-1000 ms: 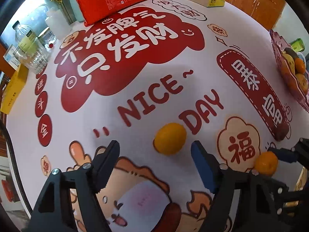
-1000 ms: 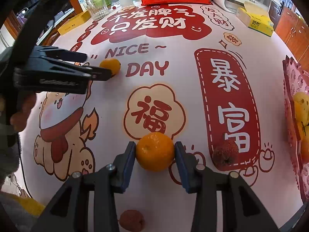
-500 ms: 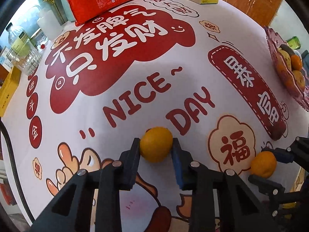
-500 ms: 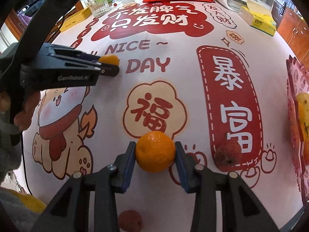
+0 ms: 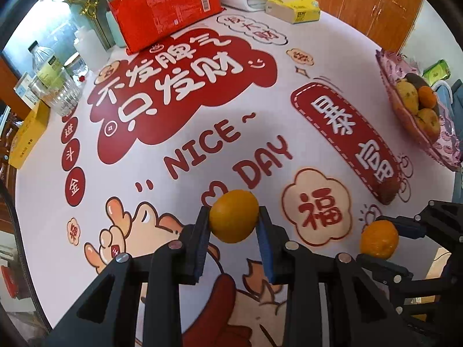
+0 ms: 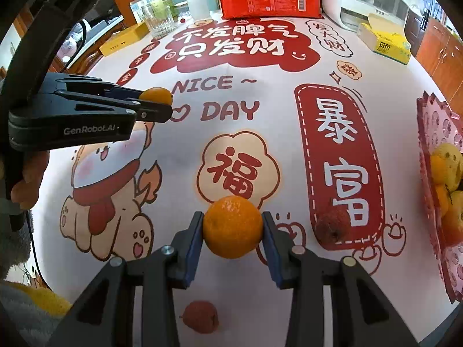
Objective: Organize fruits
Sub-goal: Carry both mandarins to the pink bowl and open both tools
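Observation:
My left gripper [image 5: 233, 219] is shut on an orange [image 5: 233, 216] and holds it just above the printed tablecloth. My right gripper [image 6: 233, 227] is shut on a second orange [image 6: 233, 227], also lifted a little. Each gripper shows in the other view: the right one with its orange [image 5: 379, 238] at lower right, the left one with its orange [image 6: 156, 95] at upper left. Two red lychees lie on the cloth, one [image 6: 330, 225] right of the right gripper, one [image 6: 200, 315] below it. A pink fruit basket [image 5: 416, 133] with several fruits stands at the right edge.
At the back of the table stand a red package [image 5: 166, 8], a yellow tissue box [image 5: 295, 10], a white appliance [image 6: 341, 0], a water bottle [image 5: 47, 66], a glass [image 6: 157, 20] and a yellow box [image 5: 27, 136]. Wooden cabinets stand behind.
My left gripper closed on its orange and lifted it slightly. My right gripper stayed shut on its orange and rose a little.

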A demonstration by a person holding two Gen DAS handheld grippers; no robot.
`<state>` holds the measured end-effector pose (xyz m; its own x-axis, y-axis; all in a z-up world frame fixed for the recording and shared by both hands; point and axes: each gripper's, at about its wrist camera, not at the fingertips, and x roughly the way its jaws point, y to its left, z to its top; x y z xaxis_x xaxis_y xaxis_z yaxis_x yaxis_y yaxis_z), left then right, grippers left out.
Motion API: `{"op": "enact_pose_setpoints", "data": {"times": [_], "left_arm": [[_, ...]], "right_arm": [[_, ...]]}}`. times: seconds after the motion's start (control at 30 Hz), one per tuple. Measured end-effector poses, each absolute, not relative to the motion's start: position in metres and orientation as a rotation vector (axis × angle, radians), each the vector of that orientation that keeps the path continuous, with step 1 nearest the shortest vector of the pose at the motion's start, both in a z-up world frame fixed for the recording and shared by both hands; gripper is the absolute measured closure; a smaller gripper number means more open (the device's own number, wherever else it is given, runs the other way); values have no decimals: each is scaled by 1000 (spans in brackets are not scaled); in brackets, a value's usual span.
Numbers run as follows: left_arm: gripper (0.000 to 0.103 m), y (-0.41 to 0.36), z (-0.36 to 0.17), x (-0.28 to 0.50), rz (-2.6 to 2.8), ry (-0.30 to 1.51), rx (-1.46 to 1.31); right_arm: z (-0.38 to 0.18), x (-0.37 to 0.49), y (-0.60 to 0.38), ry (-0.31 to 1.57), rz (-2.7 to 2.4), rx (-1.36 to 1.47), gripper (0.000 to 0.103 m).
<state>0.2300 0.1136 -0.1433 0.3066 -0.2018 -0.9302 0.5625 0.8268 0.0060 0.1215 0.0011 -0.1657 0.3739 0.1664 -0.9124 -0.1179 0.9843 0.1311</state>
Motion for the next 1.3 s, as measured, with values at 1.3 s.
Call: {"op": "enact_pose_setpoints", "data": {"times": [1.3], "left_arm": [[73,-160,-52,142,-580,1055,261]], "right_arm": [[-65,87,-285,943,29,112,64]]}}
